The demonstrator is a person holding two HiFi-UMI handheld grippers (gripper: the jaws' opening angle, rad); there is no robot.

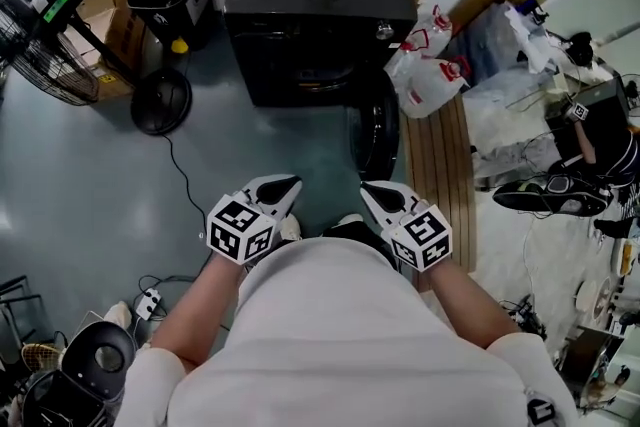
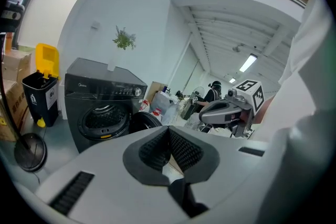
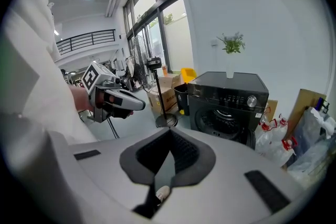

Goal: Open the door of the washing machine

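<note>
While standing well back from the washing machine [image 1: 318,10] at the far wall: door [image 1: 375,130] already swung open rightward, task seemingly done. Left gripper [image 1: 288,185] and right gripper [image 1: 372,189] near the body, jaws clenched, empty.

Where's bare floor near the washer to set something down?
Bare floor left of the cable, on the near side of the fan base, and in front of the washing machine beside its open door. Crowded right: bags, wooden board.

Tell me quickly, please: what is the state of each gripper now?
Left gripper: closed, holding nothing.
Right gripper: closed, holding nothing.
</note>
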